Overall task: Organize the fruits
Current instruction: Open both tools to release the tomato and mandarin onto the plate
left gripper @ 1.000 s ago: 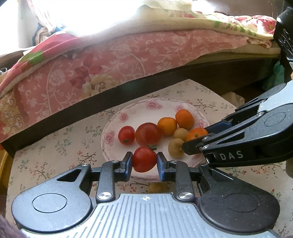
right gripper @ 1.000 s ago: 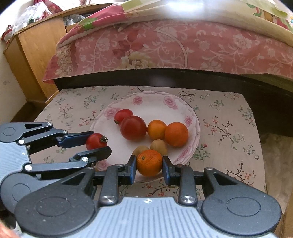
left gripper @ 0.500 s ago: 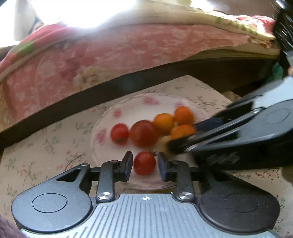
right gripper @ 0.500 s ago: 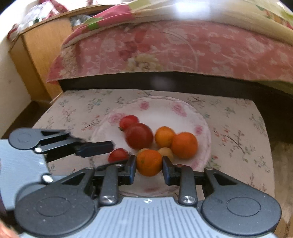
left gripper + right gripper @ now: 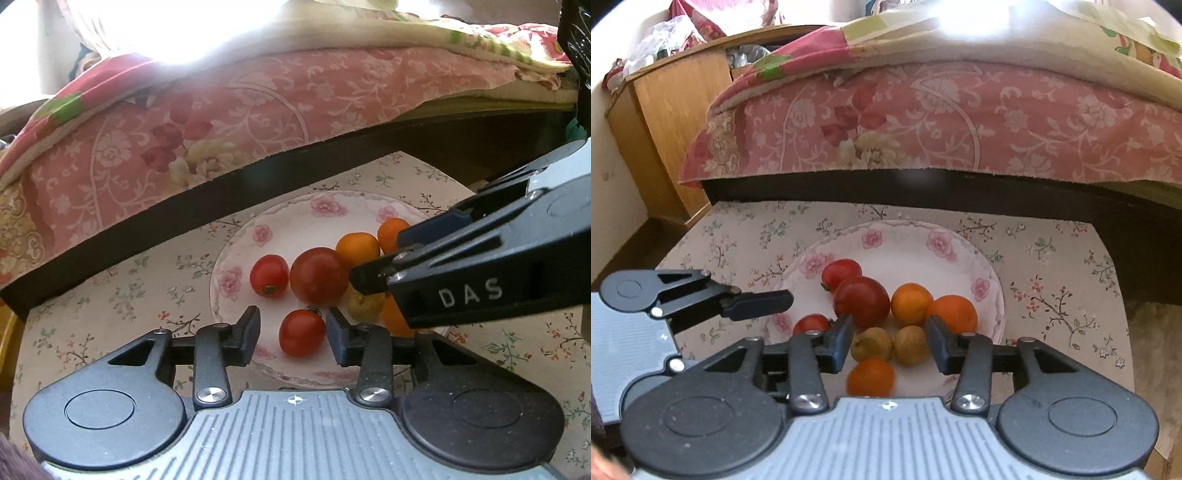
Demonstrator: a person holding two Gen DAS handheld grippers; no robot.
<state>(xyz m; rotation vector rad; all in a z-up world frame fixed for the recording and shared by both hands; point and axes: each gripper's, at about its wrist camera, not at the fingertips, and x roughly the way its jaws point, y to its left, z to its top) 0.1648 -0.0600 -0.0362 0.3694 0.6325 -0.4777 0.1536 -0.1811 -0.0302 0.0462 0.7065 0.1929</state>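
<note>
Both jaws are standing open over the plate (image 5: 991, 284), with the small tomato (image 5: 302, 333) lying loose between the left gripper (image 5: 291, 334) fingers and the orange (image 5: 870, 377) sitting just under the right gripper (image 5: 889, 341).

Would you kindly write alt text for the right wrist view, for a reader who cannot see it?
The right gripper hangs open over a flowered plate holding three tomatoes, three oranges and two small yellowish fruits, the nearest orange lying just below its fingers. The open left gripper reaches in from the left; a pink floral bedspread fills the background.
</note>
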